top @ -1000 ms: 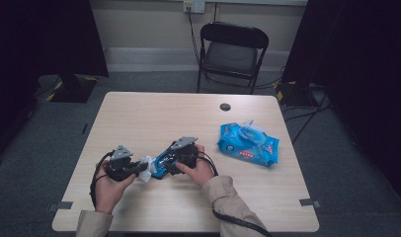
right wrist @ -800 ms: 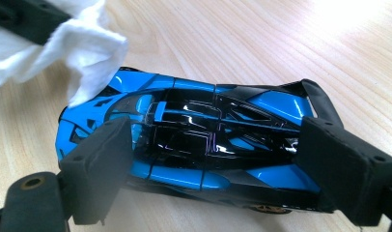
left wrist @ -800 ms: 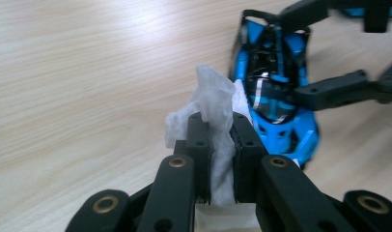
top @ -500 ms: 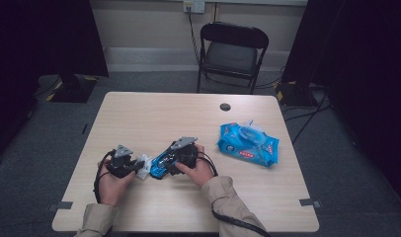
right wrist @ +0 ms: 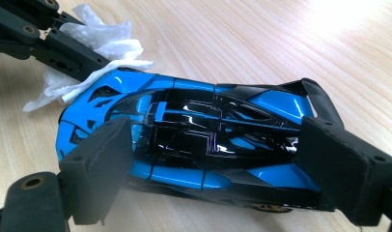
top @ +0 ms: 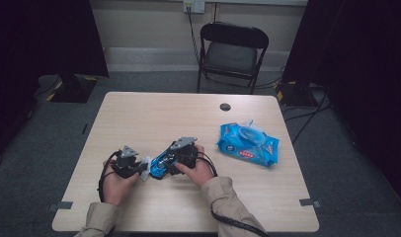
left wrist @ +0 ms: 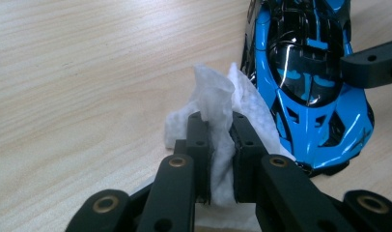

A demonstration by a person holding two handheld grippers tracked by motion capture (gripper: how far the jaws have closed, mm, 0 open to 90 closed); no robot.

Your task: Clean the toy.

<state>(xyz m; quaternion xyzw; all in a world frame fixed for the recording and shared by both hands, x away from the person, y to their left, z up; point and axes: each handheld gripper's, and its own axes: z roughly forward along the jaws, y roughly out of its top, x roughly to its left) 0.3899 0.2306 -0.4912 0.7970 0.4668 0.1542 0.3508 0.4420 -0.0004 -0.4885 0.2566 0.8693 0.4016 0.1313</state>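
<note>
While the right tool clamps the blue toy car near the surface's front-left, the left tool — pinched on a white wipe — touches its nose; wiping looks barely started, most bodywork left.

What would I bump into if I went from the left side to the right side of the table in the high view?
Left gripper pinching a white wipe → blue toy car → right gripper around the car → blue pack of wipes.
</note>
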